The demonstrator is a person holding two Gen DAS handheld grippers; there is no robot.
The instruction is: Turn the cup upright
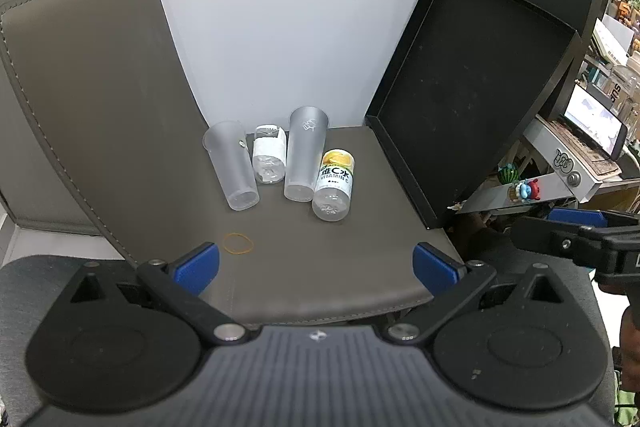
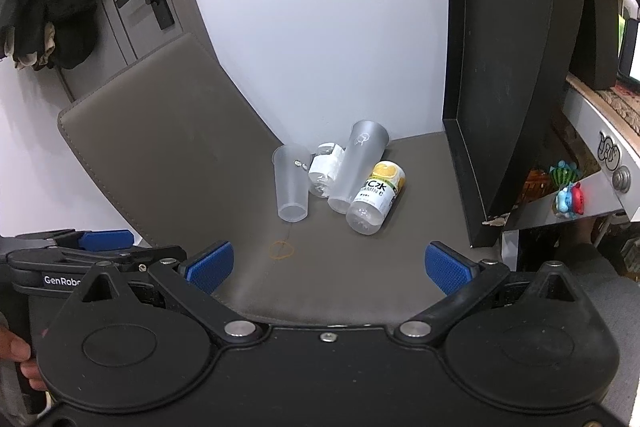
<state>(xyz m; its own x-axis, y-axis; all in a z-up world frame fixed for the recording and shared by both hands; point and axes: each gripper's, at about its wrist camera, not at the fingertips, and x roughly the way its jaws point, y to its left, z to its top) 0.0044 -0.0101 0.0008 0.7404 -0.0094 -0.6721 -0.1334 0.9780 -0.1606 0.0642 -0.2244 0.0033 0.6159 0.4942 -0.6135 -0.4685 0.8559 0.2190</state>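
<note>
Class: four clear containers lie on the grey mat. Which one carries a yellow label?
The bottle at the right end of the row, lying beside the printed cup. Its label is yellow and white, reading VITAMIN C; the other bottle has a white label, and both cups are frosted.

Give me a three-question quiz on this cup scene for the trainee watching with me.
1. True or false: both frosted cups, the left cup and the right cup, lie on their sides.
2. Multiple choice: what lies on the mat nearest the left gripper? A) rubber band B) vitamin C bottle C) black tray
3. Fill in: the right gripper's fingers are ____ and hold nothing.

Key: 1 true; 2 A; 3 open.
</note>
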